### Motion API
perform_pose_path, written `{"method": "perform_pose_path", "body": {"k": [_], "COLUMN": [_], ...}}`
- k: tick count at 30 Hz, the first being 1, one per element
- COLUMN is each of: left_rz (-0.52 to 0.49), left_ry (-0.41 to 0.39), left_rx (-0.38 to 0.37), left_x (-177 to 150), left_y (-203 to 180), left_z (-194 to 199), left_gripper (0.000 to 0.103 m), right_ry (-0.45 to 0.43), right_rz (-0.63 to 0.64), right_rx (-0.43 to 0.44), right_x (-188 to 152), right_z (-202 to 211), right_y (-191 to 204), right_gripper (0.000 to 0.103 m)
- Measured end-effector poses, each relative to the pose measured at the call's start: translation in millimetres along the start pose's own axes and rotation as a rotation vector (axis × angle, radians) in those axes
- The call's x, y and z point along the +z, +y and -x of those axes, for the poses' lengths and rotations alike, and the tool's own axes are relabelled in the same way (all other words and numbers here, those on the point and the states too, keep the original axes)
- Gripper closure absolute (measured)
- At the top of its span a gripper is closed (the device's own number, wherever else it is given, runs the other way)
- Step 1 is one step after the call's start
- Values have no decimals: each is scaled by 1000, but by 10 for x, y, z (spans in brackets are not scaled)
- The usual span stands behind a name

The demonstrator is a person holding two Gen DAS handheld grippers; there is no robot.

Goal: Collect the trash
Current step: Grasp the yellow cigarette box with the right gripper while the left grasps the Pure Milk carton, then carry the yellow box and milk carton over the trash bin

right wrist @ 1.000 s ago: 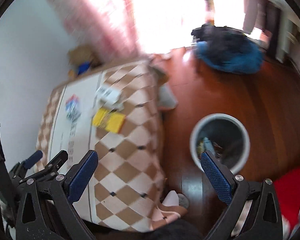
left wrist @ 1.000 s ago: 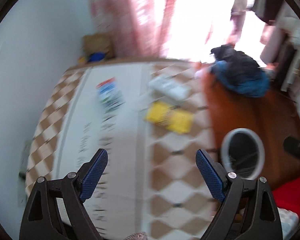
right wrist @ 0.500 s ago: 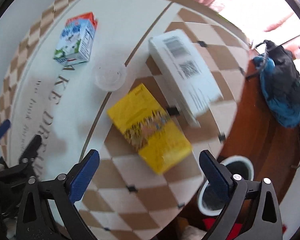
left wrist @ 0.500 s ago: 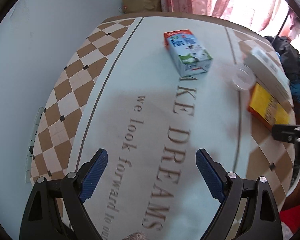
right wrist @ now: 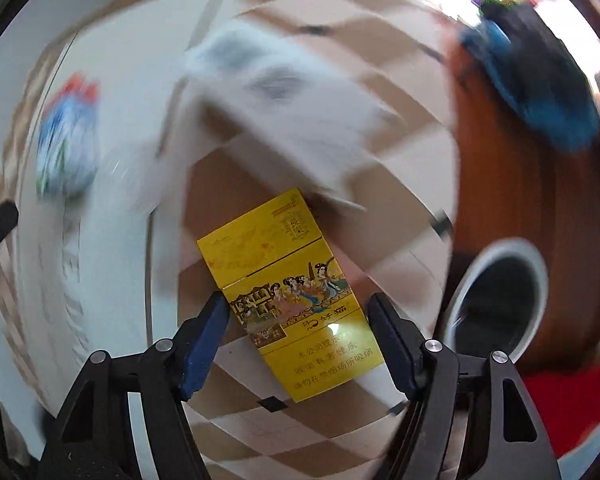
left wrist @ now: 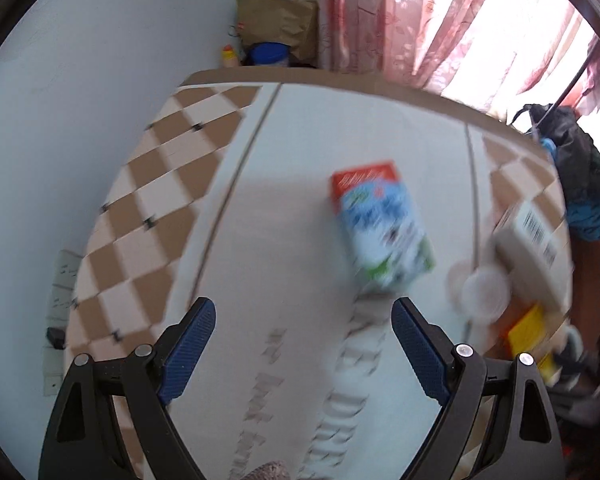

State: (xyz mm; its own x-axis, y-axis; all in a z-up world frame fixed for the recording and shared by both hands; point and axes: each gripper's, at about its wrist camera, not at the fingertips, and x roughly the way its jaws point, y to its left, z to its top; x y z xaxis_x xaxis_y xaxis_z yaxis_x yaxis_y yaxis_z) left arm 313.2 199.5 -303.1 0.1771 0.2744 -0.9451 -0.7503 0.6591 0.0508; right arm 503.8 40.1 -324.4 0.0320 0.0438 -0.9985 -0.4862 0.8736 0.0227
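Trash is lying scattered across the tablecloth point(left wrist: 284, 208), and the right gripper point(right wrist: 296, 320) is lining up on the yellow cigarette carton point(right wrist: 288, 292), jaws spread wide with one finger standing at each long side of the box and neither pad looking pressed in yet. Step in hand, by my reading: the first pick, with the carton framed for a grasp. Beside it, the white barcoded box point(right wrist: 276, 108) is sitting just beyond the carton's far end, blurred. Over on the other side the left gripper point(left wrist: 302, 346) is hanging released over bare cloth, holding nothing, with the milk carton point(left wrist: 380, 224) lying just ahead of its right finger and a clear plastic lid point(left wrist: 482, 290) near the white box. Next move is calling for the right fingers to close squarely across the carton's width, lift, then swing right toward the white-rimmed bin point(right wrist: 500, 300) waiting on the wooden floor point(right wrist: 512, 184) just past the table edge.
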Motion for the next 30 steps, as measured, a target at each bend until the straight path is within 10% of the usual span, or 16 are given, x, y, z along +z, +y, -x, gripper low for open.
{"method": "perform_pose_path", "body": {"k": [4,10,13,30], "left_rz": [-32,-63,-72,-141], "left_ry": [78,135,119,-106], "left_rx": [-53,-77,-70,-34], "left_x": [340,543,526,-260], "left_y": [-199,-362,-361,28], "left_z": [-235,-575,-592,192], "left_gripper": [13,17,50,51], "right_ry": [13,22,27,-136], "right_rz": [-144,-28,23,93], "right_rx": [81,0,-40,-39], "right_x": [20,144,74,-283], "right_z": [25,53,10,398], "right_y": [-146,36,131,220], "right_gripper": [25,23,23,41]}}
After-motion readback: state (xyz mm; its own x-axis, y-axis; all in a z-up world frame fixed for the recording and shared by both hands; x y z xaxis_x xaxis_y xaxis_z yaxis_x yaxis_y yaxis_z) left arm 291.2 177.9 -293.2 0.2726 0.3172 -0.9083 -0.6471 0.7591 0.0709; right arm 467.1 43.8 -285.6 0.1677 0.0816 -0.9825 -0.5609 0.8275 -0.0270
